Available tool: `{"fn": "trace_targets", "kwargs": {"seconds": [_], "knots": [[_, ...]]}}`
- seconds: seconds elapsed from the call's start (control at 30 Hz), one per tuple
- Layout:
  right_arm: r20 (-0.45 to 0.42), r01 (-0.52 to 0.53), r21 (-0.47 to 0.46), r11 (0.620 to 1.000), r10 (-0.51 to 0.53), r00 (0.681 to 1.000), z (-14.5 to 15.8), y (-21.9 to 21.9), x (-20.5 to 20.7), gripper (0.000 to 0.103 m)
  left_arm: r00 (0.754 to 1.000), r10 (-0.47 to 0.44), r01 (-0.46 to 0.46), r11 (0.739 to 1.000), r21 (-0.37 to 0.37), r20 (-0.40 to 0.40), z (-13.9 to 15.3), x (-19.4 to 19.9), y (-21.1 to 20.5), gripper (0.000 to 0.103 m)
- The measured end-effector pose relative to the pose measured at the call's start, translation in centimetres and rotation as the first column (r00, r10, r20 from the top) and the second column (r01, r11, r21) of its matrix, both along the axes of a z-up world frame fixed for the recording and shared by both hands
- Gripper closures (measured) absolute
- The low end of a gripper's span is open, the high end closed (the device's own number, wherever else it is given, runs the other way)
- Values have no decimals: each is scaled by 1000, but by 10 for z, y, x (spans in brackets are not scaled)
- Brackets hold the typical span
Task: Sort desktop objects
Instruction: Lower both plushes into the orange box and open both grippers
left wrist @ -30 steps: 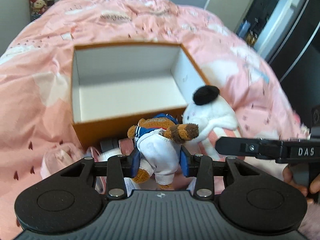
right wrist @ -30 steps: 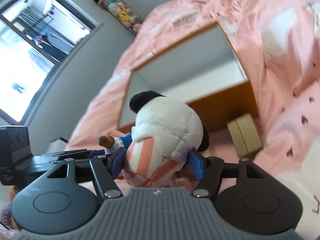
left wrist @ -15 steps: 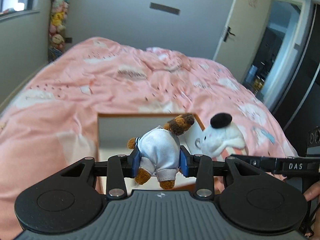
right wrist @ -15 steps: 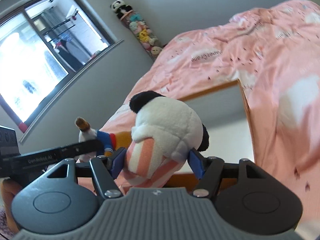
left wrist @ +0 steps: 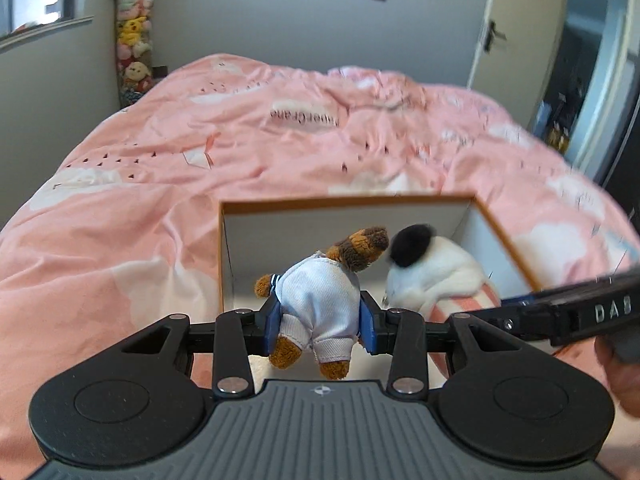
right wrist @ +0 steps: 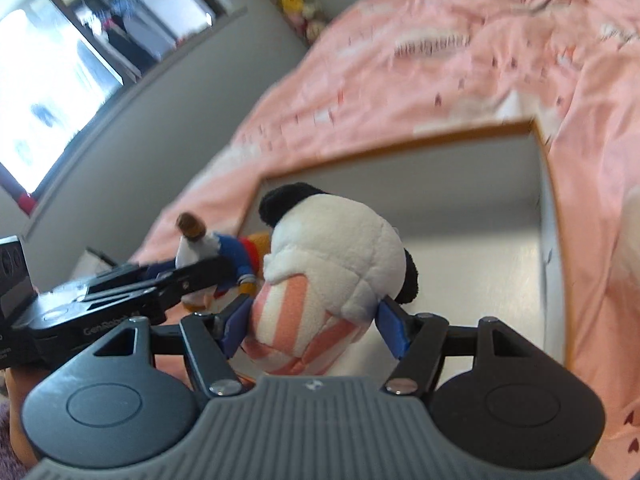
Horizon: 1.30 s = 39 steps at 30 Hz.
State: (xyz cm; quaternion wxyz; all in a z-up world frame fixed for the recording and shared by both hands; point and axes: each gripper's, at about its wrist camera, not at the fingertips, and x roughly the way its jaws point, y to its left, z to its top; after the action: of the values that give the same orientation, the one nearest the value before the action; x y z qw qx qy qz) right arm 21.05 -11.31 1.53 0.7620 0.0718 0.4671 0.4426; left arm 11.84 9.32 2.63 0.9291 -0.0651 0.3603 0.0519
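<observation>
Both hands have carried their toys up off the bed and forward since a second ago, so that the open box (left wrist: 496, 236), then seen from above, now lies just ahead and below the toys. Left tongs (left wrist: 320, 320) are closed partway on the small bear in white clothes (left wrist: 316, 304), the blue pads pressing its waist, legs dangling toward the camera. Right tongs (right wrist: 316, 320) stand wider and pinch the white plush with black ears (right wrist: 332, 264) around its pink-striped lower half. Each toy hangs over the near side of the box, the bear at the box's left half, the plush just to the bear's right, the two heads nearly touching.

To drop them well, I would judge it best to bring both toys fully past the near wall, lower them toward the white floor of the box, and release one at a time so the tongs do not knock each other.

Beyond the box spreads the bed's rumpled pink duvet (left wrist: 200, 152). Farther off from the box stand a grey wall, a hanging column of soft toys (left wrist: 132, 40) at the left corner, and a door (left wrist: 516, 40) to the right.
</observation>
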Motion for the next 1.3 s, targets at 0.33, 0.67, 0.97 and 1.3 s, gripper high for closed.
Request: {"fn": "trace_targets", "kwargs": {"seconds": [0.33, 0.67, 0.97, 1.3], "knots": [[-113, -39, -133, 990, 24, 993, -43, 28, 21, 38, 978, -73, 98, 988, 123, -197, -32, -2, -16, 58], [-226, -86, -219, 972, 35, 973, -52, 25, 31, 37, 928, -193, 197, 980, -21, -318, -23, 3, -6, 44], [-228, -178, -367, 913, 97, 969, -61, 26, 31, 48, 929, -167, 131, 983, -130, -329, -13, 22, 12, 51], [-435, 6, -184, 983, -87, 896, -85, 28, 44, 48, 952, -113, 91, 992, -92, -285, -13, 17, 20, 54]]}}
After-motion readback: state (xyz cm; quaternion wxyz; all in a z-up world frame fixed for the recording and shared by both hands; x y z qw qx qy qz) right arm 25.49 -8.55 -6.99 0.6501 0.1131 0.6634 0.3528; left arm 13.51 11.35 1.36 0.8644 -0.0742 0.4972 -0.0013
